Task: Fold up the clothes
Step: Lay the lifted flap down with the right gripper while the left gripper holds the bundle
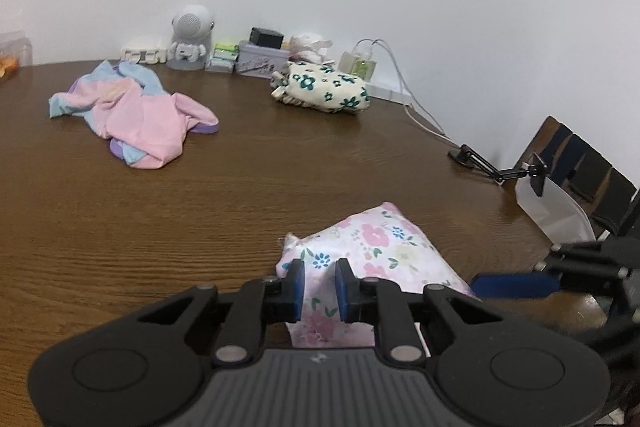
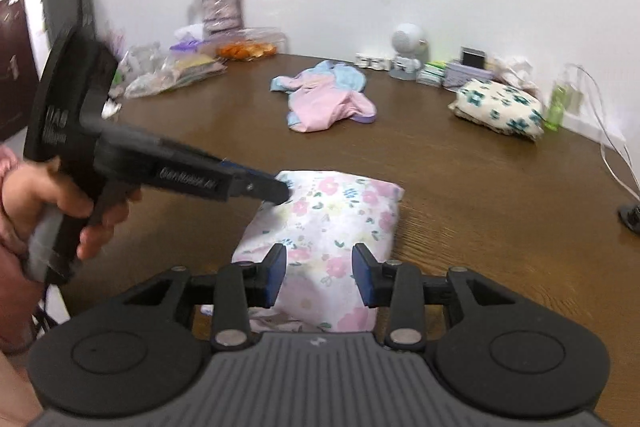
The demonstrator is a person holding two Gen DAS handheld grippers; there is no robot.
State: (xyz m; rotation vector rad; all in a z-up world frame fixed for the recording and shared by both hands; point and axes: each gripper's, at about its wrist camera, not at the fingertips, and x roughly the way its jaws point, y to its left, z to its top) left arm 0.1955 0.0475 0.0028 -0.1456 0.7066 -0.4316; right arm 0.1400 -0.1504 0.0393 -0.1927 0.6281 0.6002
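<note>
The left claw (image 1: 319,289) has its blue pads drawn narrow with a ridge of fabric standing between them, so I judge it pinches the pink floral garment (image 2: 332,227) at its near left corner. The right claw (image 2: 320,277) stands wider, pads (image 2: 277,275) apart on either side of the same garment's near edge, and whether they press the cloth I cannot tell. That floral piece lies at the near edge of the wooden surface (image 2: 480,195), already doubled into a compact packet, so its folding looks nearly finished; perhaps one last tuck or a carry remains. Beyond it, toward the wall, the pink and blue garment (image 2: 326,99) lies crumpled and untouched, plainly still to be folded. Right of that one, the cream bundle with green flowers (image 2: 500,111) sits folded near the small white robot-shaped speaker (image 2: 406,51), which looks done.
</note>
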